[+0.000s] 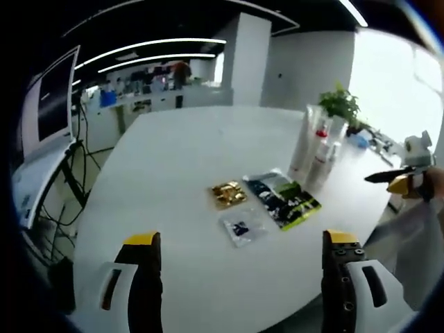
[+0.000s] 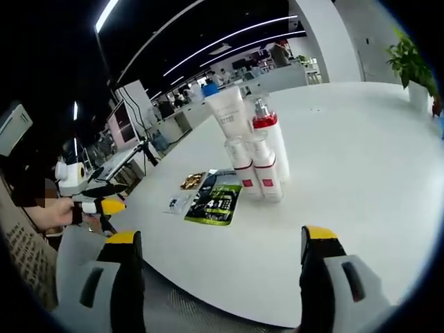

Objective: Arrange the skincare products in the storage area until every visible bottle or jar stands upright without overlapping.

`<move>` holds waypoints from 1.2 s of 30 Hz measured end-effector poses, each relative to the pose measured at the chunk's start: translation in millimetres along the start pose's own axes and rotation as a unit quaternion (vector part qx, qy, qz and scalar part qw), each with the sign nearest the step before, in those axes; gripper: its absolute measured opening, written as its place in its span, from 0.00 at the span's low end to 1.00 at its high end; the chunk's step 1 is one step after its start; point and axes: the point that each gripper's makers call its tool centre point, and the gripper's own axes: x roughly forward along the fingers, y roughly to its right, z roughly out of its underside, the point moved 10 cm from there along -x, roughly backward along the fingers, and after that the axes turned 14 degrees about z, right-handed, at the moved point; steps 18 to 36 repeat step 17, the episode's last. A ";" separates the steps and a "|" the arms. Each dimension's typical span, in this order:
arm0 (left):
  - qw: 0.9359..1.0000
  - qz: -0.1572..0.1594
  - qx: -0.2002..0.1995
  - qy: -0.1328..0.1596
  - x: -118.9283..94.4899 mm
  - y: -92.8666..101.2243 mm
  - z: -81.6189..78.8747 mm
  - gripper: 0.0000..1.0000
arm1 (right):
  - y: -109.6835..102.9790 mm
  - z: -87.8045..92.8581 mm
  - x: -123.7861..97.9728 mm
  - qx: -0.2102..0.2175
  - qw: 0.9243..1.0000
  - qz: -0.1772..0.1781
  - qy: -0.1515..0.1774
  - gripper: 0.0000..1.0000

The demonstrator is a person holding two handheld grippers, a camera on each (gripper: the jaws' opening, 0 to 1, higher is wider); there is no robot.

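Note:
Several white skincare bottles (image 1: 316, 149) stand upright in a tight cluster on the white table (image 1: 173, 166), far right of my left gripper (image 1: 241, 239), which is open and holds nothing. In the right gripper view the cluster shows a tall white tube (image 2: 227, 114), a red-capped bottle (image 2: 269, 139) and two small bottles (image 2: 257, 173) in front. My right gripper (image 2: 222, 237) is open and empty, well short of them near the table edge. It also shows at the right of the left gripper view (image 1: 402, 179).
Flat sachets lie beside the bottles: a gold one (image 1: 229, 194), a clear one (image 1: 243, 227) and dark green ones (image 1: 283, 198). A potted plant (image 1: 338, 104) stands behind the bottles. A monitor (image 1: 52, 104) and cables are left of the table. A person's hand (image 2: 59, 211) holds the left gripper (image 2: 97, 206).

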 end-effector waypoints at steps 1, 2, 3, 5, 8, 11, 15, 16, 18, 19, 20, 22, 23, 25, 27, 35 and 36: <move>1.000 0.001 0.000 0.000 0.1 -0.7 0.4 0.94 | -0.1 0.0 0.0 0.000 1.000 0.000 0.000 0.95; 1.000 0.001 0.000 -0.001 0.2 -1.1 0.5 0.94 | 0.0 0.2 0.1 -0.002 1.000 0.000 -0.001 0.95; 1.000 0.001 0.000 -0.001 0.4 -1.5 0.7 0.94 | 0.0 0.2 0.1 -0.002 1.000 0.000 -0.001 0.95; 1.000 0.001 0.000 -0.001 0.7 -2.7 1.3 0.94 | -0.6 0.0 -0.2 -0.001 1.000 0.000 -0.001 0.95; 1.000 0.001 0.000 -0.002 0.8 -4.0 2.0 0.95 | -0.5 0.0 -0.3 -0.001 1.000 0.000 -0.002 0.95; 1.000 0.000 -0.001 -0.001 0.6 -5.4 2.4 0.94 | -0.6 0.1 -0.3 -0.001 1.000 0.000 -0.002 0.95; 1.000 0.000 -0.002 -0.002 0.6 -6.1 3.2 0.94 | 0.1 0.2 -0.2 0.000 1.000 0.000 -0.001 0.95; 1.000 0.000 -0.001 -0.002 0.8 -6.5 3.4 0.94 | 0.1 0.2 -0.1 -0.001 1.000 0.001 -0.001 0.95; 1.000 0.000 -0.001 -0.003 0.7 -6.5 3.4 0.94 | 0.1 0.1 -0.2 -0.001 1.000 0.000 -0.002 0.95; 1.000 0.000 -0.001 -0.003 0.7 -6.5 3.4 0.94 | 0.1 0.1 -0.2 -0.001 1.000 0.000 -0.002 0.95; 1.000 0.000 -0.001 -0.003 0.7 -6.5 3.4 0.94 | 0.1 0.1 -0.2 -0.001 1.000 0.000 -0.002 0.95; 1.000 0.000 -0.001 -0.003 0.7 -6.5 3.4 0.94 | 0.1 0.1 -0.2 -0.001 1.000 0.000 -0.002 0.95; 1.000 0.000 -0.001 -0.003 0.7 -6.5 3.4 0.94 | 0.1 0.1 -0.2 -0.001 1.000 0.000 -0.002 0.95; 1.000 0.000 -0.001 -0.003 0.7 -6.5 3.4 0.94 | 0.1 0.1 -0.2 -0.001 1.000 0.000 -0.002 0.95; 1.000 0.000 -0.001 -0.003 0.7 -6.5 3.4 0.94 | 0.1 0.1 -0.2 -0.001 1.000 0.000 -0.002 0.95; 1.000 0.000 -0.001 -0.003 0.7 -6.5 3.4 0.94 | 0.1 0.1 -0.2 -0.001 1.000 0.000 -0.002 0.95; 1.000 0.000 -0.001 -0.003 0.7 -6.5 3.4 0.94 | 0.1 0.1 -0.2 -0.001 1.000 0.000 -0.002 0.95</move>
